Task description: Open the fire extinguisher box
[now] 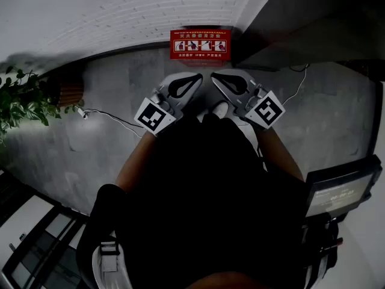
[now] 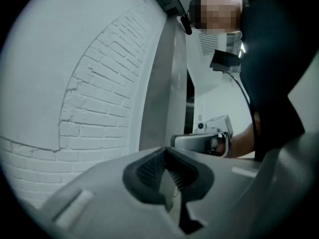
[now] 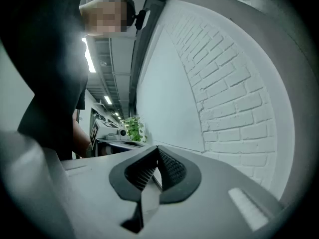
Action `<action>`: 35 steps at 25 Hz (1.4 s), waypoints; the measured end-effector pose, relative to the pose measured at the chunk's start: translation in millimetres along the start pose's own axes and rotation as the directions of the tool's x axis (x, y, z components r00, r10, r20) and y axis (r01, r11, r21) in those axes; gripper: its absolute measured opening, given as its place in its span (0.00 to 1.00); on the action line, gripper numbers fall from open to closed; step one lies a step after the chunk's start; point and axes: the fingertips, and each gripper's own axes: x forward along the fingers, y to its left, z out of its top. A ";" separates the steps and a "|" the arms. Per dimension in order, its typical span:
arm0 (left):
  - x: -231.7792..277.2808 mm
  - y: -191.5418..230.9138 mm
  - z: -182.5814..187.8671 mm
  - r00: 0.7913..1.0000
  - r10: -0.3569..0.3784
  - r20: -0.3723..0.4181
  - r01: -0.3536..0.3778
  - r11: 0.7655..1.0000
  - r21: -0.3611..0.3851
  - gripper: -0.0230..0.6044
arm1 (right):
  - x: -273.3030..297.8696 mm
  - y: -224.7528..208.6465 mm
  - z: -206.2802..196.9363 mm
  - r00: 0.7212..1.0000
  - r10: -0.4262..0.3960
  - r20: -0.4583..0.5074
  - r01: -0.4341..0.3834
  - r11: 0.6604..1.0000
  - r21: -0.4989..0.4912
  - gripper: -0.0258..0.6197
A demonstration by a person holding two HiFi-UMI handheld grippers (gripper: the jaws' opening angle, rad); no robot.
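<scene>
Head view: the fire extinguisher box (image 1: 201,44), red with a strip of pictograms, stands on the grey floor (image 1: 114,80) against the white brick wall (image 1: 90,11), far centre. It appears closed, and nothing of its contents shows. The left gripper (image 1: 197,77) and right gripper (image 1: 214,77) are held side by side near of the box, tips pointing toward it and clear of it. A potted plant (image 1: 21,98) stands at the far left.

Left gripper view: jaws pressed together at the tips, nothing between them. The brick wall (image 2: 99,98) lies beyond, with the right gripper (image 2: 202,141) to the right. The box is out of frame.

Right gripper view: jaws pressed together, nothing between them. The brick wall (image 3: 234,98) lies beyond, with the plant (image 3: 133,128) and the left gripper (image 3: 107,132) to the left. The box is out of frame.
</scene>
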 end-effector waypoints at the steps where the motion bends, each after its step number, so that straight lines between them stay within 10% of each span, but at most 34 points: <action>1: -1.0 2.3 1.0 1.000 0.007 -0.005 -0.007 1.000 0.008 0.04 | 2.6 -2.4 1.7 1.000 -0.006 0.002 0.006 1.000 0.002 0.04; 12: 8.1 113.9 -29.3 1.000 -0.003 -0.024 0.003 1.000 -0.018 0.04 | 86.2 -73.5 -35.5 0.999 -0.033 -0.039 0.038 0.991 0.130 0.04; 23: 39.9 213.0 -127.1 0.990 -0.021 -0.137 0.017 1.000 -0.025 0.04 | 131.7 -172.6 -153.1 0.956 -0.238 -0.174 0.275 0.932 0.237 0.04; 35: 98.7 225.9 -281.1 0.957 0.035 -0.289 -0.060 0.995 -0.077 0.04 | 80.9 -218.1 -375.1 0.791 -0.477 -0.383 0.611 0.659 0.439 0.11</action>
